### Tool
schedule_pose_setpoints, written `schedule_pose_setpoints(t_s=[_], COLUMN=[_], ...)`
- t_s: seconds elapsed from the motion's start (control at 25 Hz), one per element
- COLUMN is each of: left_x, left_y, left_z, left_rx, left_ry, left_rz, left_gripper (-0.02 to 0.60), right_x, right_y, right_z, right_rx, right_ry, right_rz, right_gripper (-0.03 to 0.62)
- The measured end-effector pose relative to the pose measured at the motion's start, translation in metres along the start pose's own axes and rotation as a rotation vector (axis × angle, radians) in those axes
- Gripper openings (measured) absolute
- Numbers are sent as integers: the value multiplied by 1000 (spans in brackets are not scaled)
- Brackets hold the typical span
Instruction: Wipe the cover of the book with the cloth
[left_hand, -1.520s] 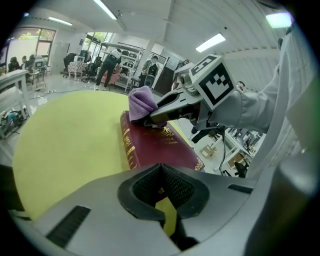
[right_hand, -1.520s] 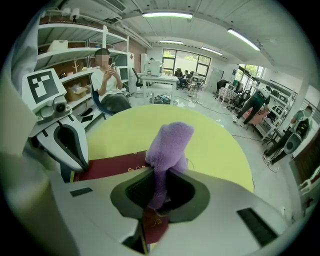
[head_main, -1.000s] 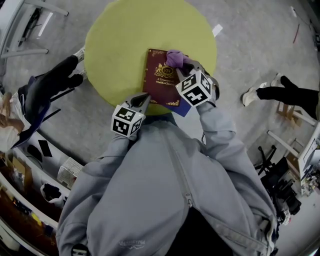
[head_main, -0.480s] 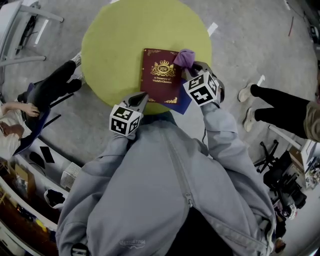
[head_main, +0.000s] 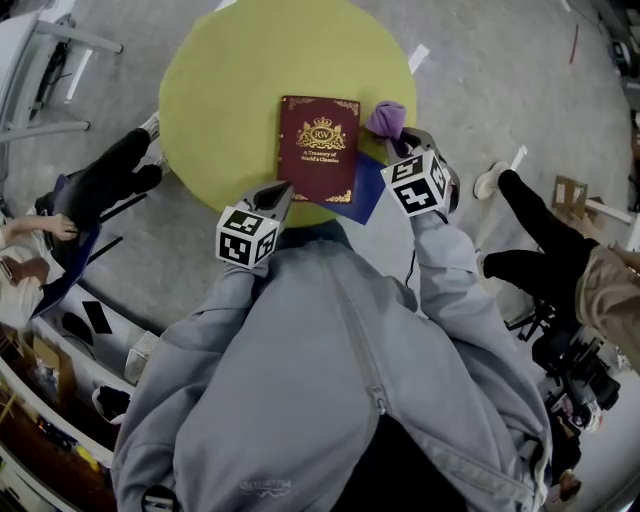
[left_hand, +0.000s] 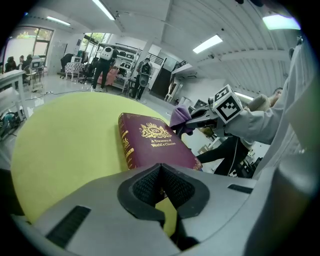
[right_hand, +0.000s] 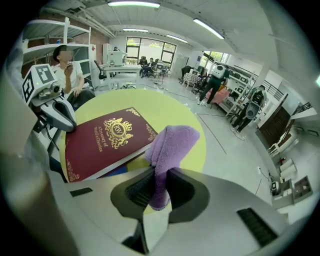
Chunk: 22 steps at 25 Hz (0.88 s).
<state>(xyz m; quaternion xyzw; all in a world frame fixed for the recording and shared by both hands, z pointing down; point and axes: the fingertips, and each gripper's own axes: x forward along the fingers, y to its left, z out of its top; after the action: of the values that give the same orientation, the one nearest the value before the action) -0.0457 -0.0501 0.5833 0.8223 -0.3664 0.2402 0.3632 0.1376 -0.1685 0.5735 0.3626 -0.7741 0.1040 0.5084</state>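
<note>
A maroon book (head_main: 320, 148) with gold print lies flat on the round yellow-green table (head_main: 220, 90), near its front edge. My right gripper (head_main: 397, 135) is shut on a purple cloth (head_main: 387, 118). The cloth hangs just off the book's right edge, above the table. In the right gripper view the cloth (right_hand: 170, 145) stands up between the shut pads, and the book (right_hand: 107, 140) lies to their left. My left gripper (head_main: 276, 196) is shut with nothing in it, at the book's near left corner. From the left gripper view the book (left_hand: 150, 142) lies just beyond the jaws.
A blue flat item (head_main: 368, 190) sticks out from under the book's near right corner, over the table edge. People stand close by: legs at the left (head_main: 110, 170) and another person at the right (head_main: 530, 215). Shelving and clutter fill the floor at lower left.
My right gripper has slid the cloth rightward, from the book's upper cover to just past its right edge. The left gripper has stayed at the near left corner.
</note>
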Motion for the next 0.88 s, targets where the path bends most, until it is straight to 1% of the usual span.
schedule_pose_setpoints(t_s=[0.16, 0.28, 0.64, 0.88], left_x=[-6, -9, -7, -8], left_y=[-4, -8, -9, -8], left_z=[3, 0, -17, -19], left_rx=[-3, 3, 6, -1], left_ry=[-16, -12, 32, 30], left_rz=[-6, -11, 1, 4], left_gripper=[18, 18, 18, 18], right_x=[-24, -42, -76, -91], right_y=[1, 6, 25, 46], right_z=[15, 30, 76, 100], right_rx=[-14, -30, -91, -135], right_ry=[-62, -113, -236, -297], right_rz=[-31, -39, -32, -5], right_gripper=[71, 72, 72, 71])
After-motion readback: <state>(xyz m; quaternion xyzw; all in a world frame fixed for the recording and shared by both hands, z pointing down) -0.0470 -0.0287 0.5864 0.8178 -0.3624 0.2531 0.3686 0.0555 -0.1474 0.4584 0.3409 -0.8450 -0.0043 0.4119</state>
